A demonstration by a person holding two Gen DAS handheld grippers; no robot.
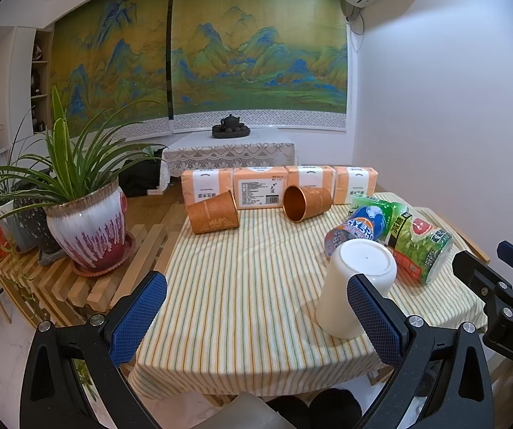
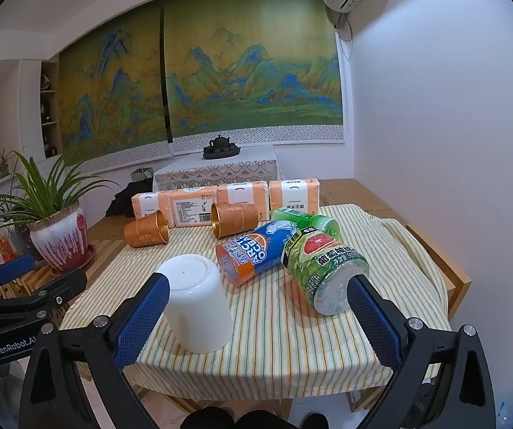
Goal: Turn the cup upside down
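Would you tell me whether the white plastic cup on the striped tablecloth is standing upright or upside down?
Upside down: the white plastic cup rests mouth-down on the striped tablecloth, its flat closed base facing up. Neither gripper's jaws hold it.
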